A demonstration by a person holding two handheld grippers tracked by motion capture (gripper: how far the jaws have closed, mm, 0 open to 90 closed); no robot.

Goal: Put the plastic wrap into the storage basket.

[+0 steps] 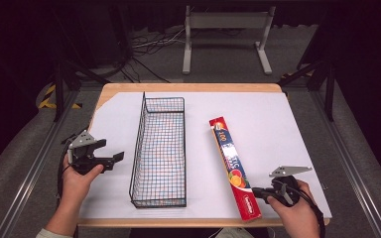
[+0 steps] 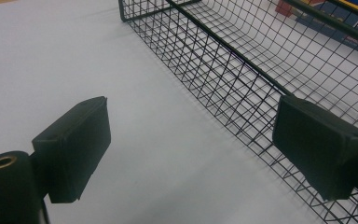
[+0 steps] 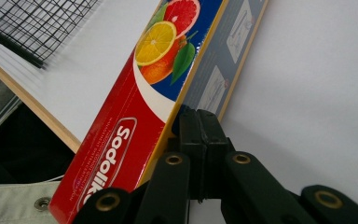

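A long red and blue box (image 1: 233,166) with fruit pictures lies flat on the white sheet, right of a black wire basket (image 1: 138,144). My right gripper (image 1: 254,191) is shut with nothing between its jaws. In the right gripper view its tips (image 3: 198,116) rest against the long side of the box (image 3: 168,60) near the box's near end. My left gripper (image 1: 110,150) hovers open just left of the basket. In the left gripper view its jaws (image 2: 191,144) stand wide apart in front of the basket's mesh wall (image 2: 242,56), and the box (image 2: 349,14) shows beyond the mesh.
A white sheet (image 1: 258,106) covers the wooden table, whose front edge (image 1: 178,222) runs close to both hands. A grey metal stand (image 1: 225,22) and cables lie on the floor beyond the table. The basket holds nothing.
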